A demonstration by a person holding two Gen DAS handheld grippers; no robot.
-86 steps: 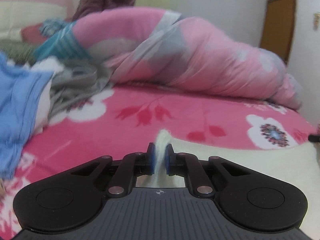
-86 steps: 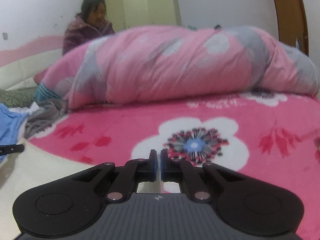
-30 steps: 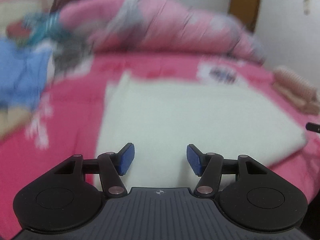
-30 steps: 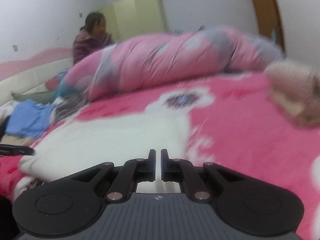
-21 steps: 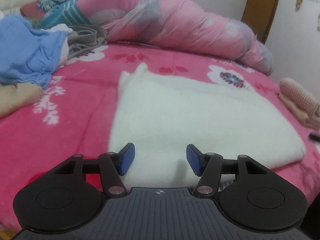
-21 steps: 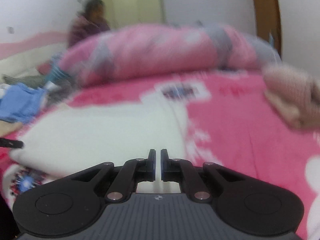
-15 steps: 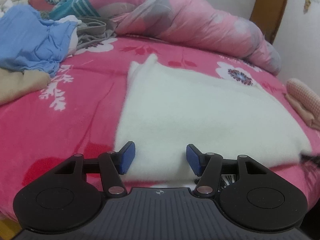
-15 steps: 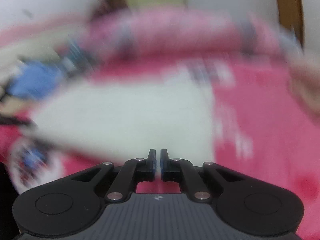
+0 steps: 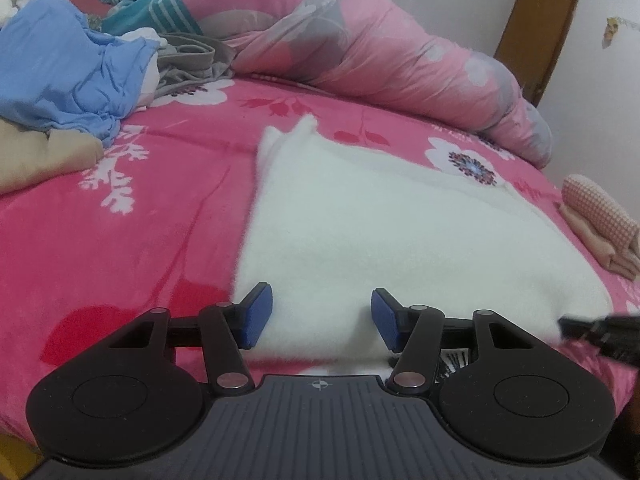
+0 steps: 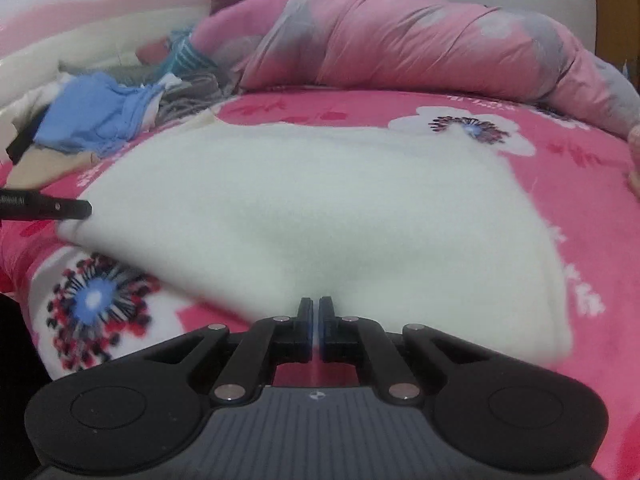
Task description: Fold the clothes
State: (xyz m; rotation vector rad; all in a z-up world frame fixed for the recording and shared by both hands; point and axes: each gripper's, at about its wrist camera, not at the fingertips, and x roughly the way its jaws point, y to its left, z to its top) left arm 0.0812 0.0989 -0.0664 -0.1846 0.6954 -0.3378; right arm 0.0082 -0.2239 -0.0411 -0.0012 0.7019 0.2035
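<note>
The left gripper [image 9: 322,318] hung low over the near edge of the white garment [image 9: 400,232], its blue pads [image 9: 256,314] spread wide with nothing between them. The right gripper [image 10: 316,322] sat at the same near edge, further right, its fingers pressed together; whether any cloth lay pinched between them could not be told, as the garment's hem ran just in front of the tips. Each gripper's dark tip showed at the side of the other's view, just beside the garment's near corners.

The garment lay spread flat on the bed [image 9: 120,220], on a pink floral blanket. Left of it was bare blanket; to the right lay a folded pink checked cloth [image 9: 596,220], close to the garment's right edge. Far left sat a loose pile: a beige piece [image 9: 36,156], a blue one [image 9: 68,68], grey and teal-striped ones behind. A rolled pink-and-grey quilt [image 9: 380,56] closed off the far side. Beyond it stood a brown door [image 9: 536,28]. No writing could be read.
</note>
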